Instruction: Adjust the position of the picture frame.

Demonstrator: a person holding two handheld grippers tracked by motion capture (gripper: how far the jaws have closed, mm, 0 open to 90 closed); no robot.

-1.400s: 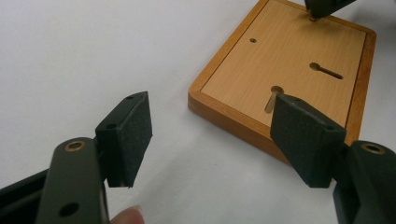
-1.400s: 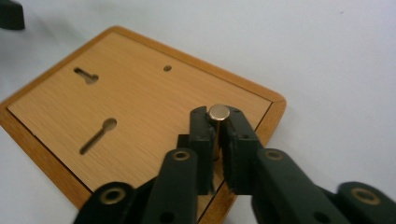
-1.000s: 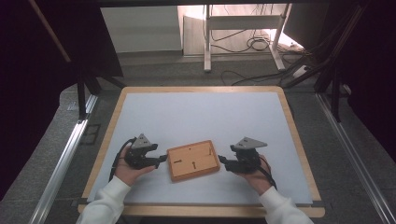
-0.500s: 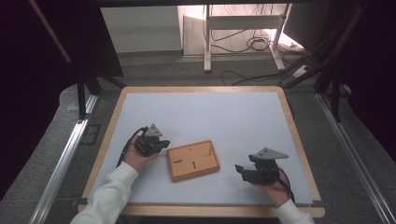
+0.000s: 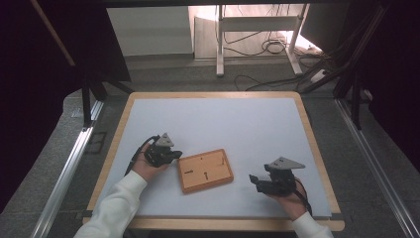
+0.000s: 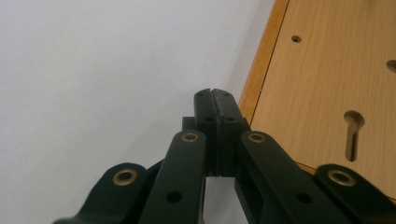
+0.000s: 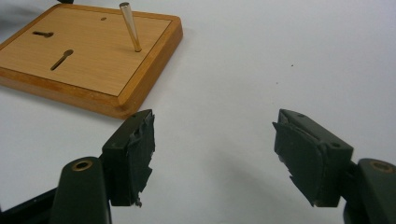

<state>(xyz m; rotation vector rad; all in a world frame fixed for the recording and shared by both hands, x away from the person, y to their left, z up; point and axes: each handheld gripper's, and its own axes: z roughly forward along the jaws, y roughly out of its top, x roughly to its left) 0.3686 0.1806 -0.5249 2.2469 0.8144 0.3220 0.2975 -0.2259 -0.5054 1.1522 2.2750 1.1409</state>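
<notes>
My left gripper [image 6: 215,100] sits with its jaws pressed together on nothing, tips just beside the left edge of the wooden board [image 5: 205,170], which lies flat on the white mat near the table's front. My right gripper [image 7: 215,158] stands wide open and empty, apart from the board's right corner. I judge a careless nudge could slide the board or knock its slim, leaning metal pin [image 7: 130,26]. The board is smooth, with rounded edges and keyhole slots.
</notes>
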